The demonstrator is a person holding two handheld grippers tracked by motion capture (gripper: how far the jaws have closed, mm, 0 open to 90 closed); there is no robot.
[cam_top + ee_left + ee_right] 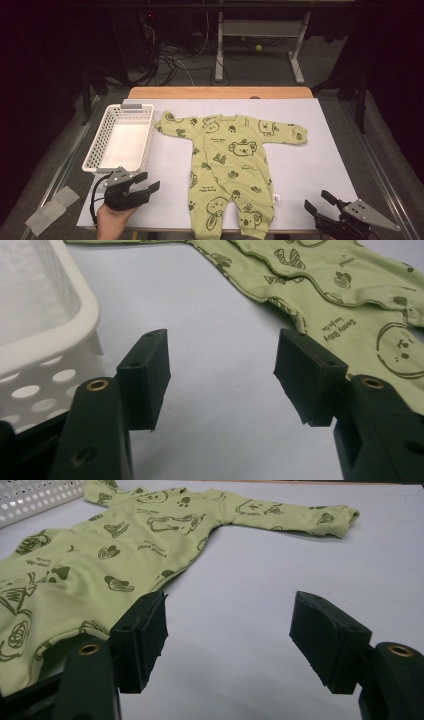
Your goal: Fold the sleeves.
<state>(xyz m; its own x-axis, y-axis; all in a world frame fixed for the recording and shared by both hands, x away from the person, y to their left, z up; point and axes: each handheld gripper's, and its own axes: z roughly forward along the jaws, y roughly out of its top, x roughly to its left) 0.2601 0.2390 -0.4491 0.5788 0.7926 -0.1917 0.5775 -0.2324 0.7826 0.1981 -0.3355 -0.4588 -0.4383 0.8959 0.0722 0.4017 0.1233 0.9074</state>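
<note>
One baby romper (227, 167) lies flat on the pale table mat (310, 165), between the two grippers. It is soft green knit, long-sleeved and footed, printed with dark koala faces, hearts and paw marks; the small print seems to read "Sunny Baby". A small white tag sticks out at its leg hem. The left gripper (145, 182) rests just left of the romper, jaws released, nothing between them. The right gripper (320, 202) sits right of it, jaws also apart and empty. One white perforated plastic basket (107, 137) stands beyond the left gripper.
</note>
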